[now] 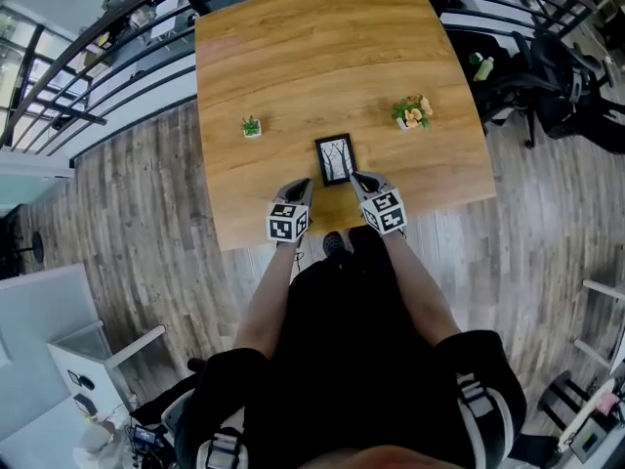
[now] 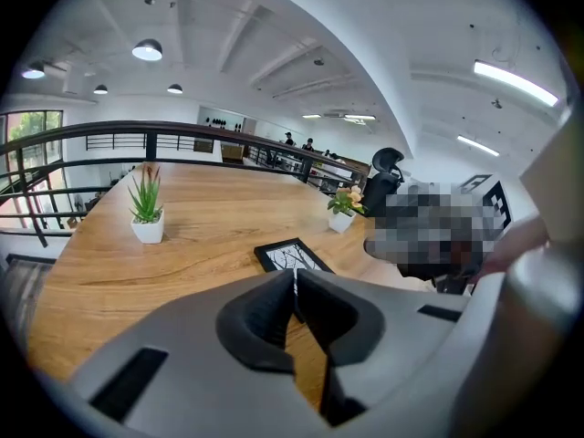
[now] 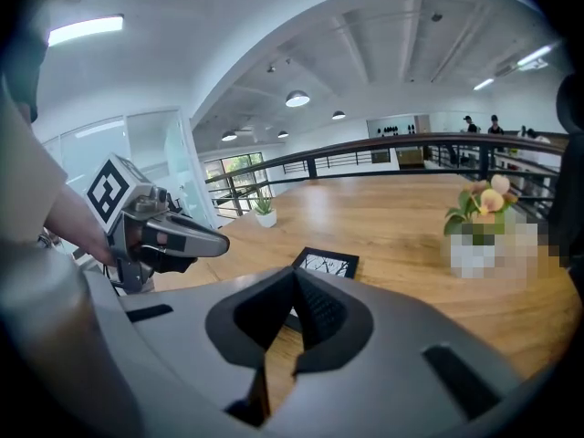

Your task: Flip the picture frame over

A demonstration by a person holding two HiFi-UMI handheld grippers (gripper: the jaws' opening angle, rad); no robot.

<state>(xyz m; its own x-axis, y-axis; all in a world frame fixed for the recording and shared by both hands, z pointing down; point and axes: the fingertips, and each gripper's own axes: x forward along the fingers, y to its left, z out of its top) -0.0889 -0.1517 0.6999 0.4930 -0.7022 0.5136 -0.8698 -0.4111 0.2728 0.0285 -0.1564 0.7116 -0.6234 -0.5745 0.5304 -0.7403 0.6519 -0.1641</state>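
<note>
From where I stand, the small black-rimmed rectangular picture frame lies flat and picture-up near the front edge of the light wooden table. It sits just ahead of the left gripper and the right gripper, both with jaws pressed together on nothing. The frame looks light and stiff. It is probably glazed, so slick and breakable, and I'd pinch the rim at its long sides.

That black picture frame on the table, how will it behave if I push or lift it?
The picture frame looks thin and rigid, likely lifting as one stiff piece. Flat on the smooth table, it would probably slide, not tip.
</note>
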